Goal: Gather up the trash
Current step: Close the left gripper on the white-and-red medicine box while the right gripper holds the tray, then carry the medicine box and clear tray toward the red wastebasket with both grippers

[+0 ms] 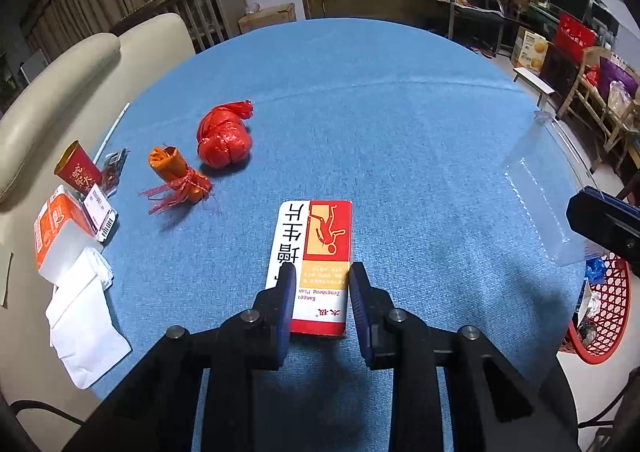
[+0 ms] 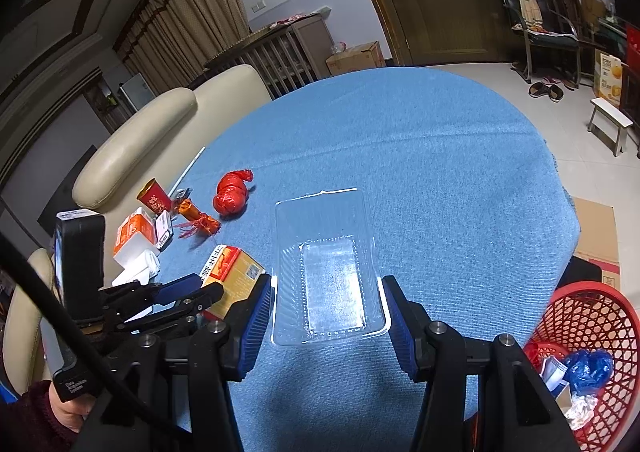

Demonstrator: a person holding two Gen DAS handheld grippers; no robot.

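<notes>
Left gripper (image 1: pixel 322 272) fingers are clamping the near end of the box (image 1: pixel 316 252), lying flat near the table's (image 1: pixel 400 92) front edge, likely for lifting. Right gripper (image 2: pixel 326 292) fingers are standing apart, straddling the clear tray (image 2: pixel 328 264) without pressing it. Basket (image 2: pixel 592 332) is waiting off the table's right edge.

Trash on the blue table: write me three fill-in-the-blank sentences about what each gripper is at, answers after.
1. The left gripper has its jaws on the sides of the red and white ____.
2. The clear plastic tray lies between the open jaws of the ____ gripper.
3. The red basket beside the blue table already holds a crumpled ____ bag.

Missing words: box; right; blue
</notes>
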